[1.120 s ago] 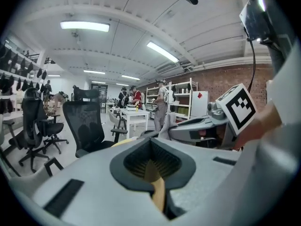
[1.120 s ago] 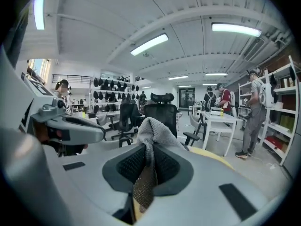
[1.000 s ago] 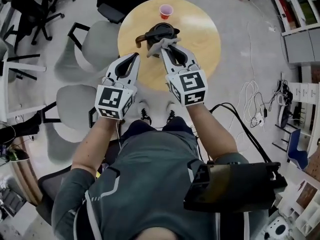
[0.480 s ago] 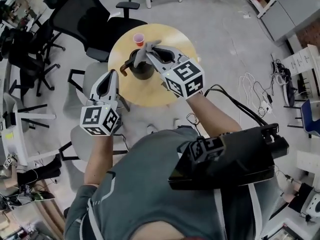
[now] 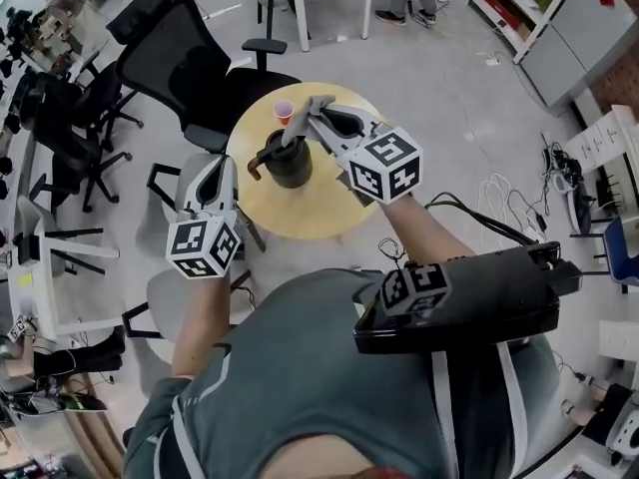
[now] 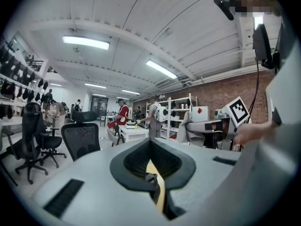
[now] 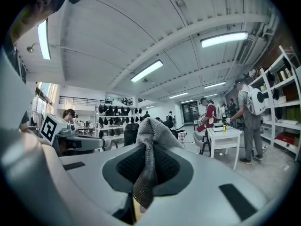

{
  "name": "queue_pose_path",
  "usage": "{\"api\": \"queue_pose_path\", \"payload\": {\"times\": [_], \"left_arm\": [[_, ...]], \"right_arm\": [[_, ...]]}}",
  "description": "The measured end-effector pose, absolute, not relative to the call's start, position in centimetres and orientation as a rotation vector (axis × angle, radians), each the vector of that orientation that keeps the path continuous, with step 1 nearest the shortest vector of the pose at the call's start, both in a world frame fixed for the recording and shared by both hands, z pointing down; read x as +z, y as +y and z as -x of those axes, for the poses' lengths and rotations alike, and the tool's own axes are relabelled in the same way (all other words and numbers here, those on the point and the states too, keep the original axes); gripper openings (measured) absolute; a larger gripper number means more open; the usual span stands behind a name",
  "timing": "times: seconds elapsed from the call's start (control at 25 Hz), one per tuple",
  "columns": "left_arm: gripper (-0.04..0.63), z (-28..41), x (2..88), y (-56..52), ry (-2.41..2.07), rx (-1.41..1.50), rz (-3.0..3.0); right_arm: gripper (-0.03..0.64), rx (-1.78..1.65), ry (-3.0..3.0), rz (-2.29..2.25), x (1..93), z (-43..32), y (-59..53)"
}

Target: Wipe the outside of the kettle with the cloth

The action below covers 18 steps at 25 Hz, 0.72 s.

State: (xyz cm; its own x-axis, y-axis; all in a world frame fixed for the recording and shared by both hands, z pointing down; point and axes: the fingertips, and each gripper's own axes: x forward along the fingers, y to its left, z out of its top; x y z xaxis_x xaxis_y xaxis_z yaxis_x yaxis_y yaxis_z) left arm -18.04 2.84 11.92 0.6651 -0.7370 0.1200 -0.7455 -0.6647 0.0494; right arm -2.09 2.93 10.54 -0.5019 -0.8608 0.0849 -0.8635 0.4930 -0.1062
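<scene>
Two tools to log. Right tool [image 5: 321, 120]: jaws clamped on a grey cloth [image 5: 303, 111]. The right gripper view shows the fabric pinched between the pads, with a bunch standing above them and a strip hanging below. Left tool [image 5: 222, 164]: jaws closed together with nothing in them. Through the slot under its pads I only see a sliver of yellow desk and a dark shape, probably the kettle.

The black kettle [image 5: 290, 163] stands upright on the round wooden desk [image 5: 329, 198], toward the desk's left-far part, with its handle pointing to my left. A pink cup [image 5: 284, 111] sits just beyond it, close to the far rim.

Progress, my read: the cloth is picked up and brought to the kettle, so the fetch part is done. The cloth sits at the kettle's far upper-right side, near the lid edge and right by the cup. I can't tell from the head view whether the fabric is actually touching the kettle wall or just hanging beside it. No wet marks or streaks are visible, so I can't say how much of the outside is wiped. I'd count the wiping as barely begun or mid-way, with the near side and the handle side left to do.

The left tool is off the desk's left edge, level with the kettle's handle side, near it but apart, so it isn't steadying the kettle. The kettle may slide when I press with the cloth.
</scene>
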Motion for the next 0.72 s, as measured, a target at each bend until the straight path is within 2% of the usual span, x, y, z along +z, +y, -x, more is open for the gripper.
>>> {"api": "queue_pose_path", "payload": {"times": [0.72], "left_arm": [[0.008, 16.5, 10.9, 3.2, -1.342, 0.144, -2.757]], "right_arm": [[0.054, 0.218, -2.748, -1.454, 10.8, 0.5, 2.3]]}}
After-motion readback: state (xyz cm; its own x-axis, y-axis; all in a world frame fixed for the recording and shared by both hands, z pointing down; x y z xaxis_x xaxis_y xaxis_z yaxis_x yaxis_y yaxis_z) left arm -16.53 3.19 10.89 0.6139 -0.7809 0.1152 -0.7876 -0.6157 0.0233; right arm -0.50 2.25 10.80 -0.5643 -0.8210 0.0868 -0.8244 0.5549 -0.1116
